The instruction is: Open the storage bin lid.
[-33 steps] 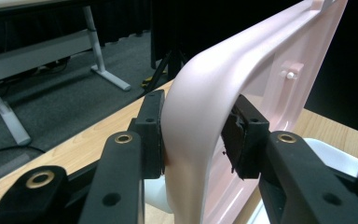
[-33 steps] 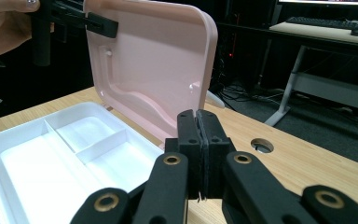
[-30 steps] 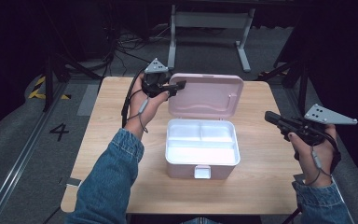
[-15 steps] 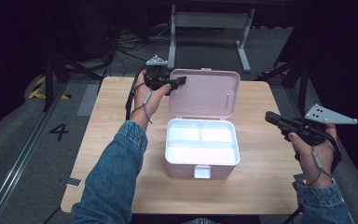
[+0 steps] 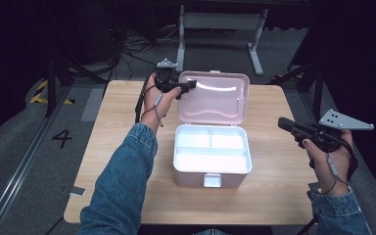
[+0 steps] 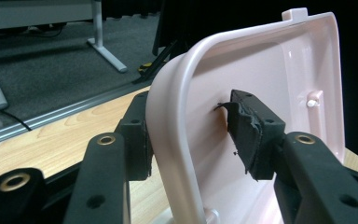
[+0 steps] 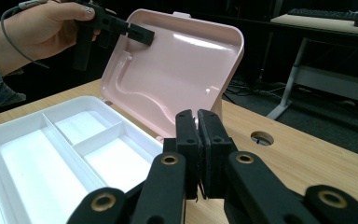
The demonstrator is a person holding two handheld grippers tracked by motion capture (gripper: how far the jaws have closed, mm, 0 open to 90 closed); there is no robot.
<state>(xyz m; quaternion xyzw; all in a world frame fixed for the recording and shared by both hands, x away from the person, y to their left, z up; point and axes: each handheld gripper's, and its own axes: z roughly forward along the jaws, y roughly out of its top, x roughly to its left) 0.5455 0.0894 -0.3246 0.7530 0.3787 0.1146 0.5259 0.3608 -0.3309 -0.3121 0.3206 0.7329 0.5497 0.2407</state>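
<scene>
High view: the pink box [image 5: 212, 161] is set mid-desk [image 5: 127, 127], its lid [image 5: 215, 98] raised at the far side. The left gripper [image 6: 186, 135] straddles the lid's edge, fingers just opening, so it should be drawn off sideways without tipping the lid. The white tray [image 5: 210, 149] compartments are seen empty. The right gripper [image 7: 198, 149] is held closed on nothing.

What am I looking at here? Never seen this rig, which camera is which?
No robot: a person holds a two-jaw claw in each hand. The high view looks down on a wooden table from above; the other two cameras ride on the claws and look along their black jaws.

On the table stands a pink box with a white divided tray, empty, its lid raised.

The left claw straddles the lid's edge; its jaws have just been opening, one pad on each side, no longer pinching it. The right claw hangs beside the box, shut and empty.
</scene>
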